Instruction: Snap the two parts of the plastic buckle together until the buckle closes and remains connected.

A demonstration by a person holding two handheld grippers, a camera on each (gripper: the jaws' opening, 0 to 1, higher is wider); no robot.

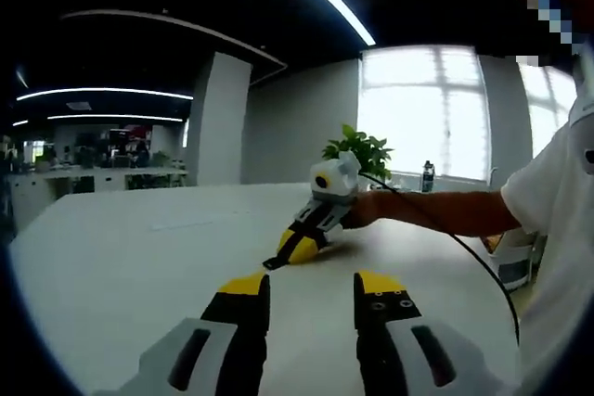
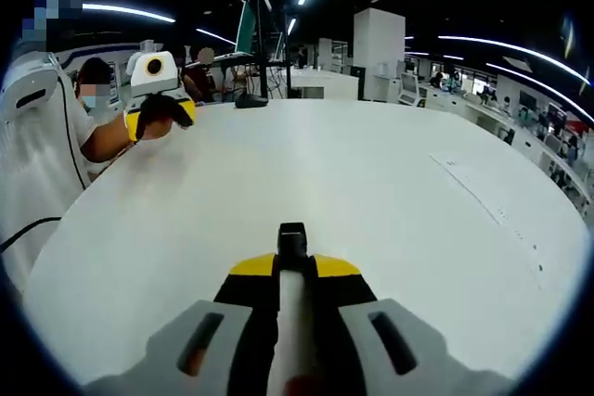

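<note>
In the right gripper view my right gripper is shut on a black buckle part, which sticks out past its yellow tips. A pale strap runs back between the jaws. The left gripper view has my left gripper open low over the white table, with nothing between its fingers. Ahead of it the right gripper rests on the table, a small black buckle end showing at its tip. Across the table in the right gripper view, a gloved hand holds the left gripper.
A person in a white shirt stands at the table's edge, an arm and a black cable reaching over it. A potted plant and a bottle stand at the far side. Office desks lie behind.
</note>
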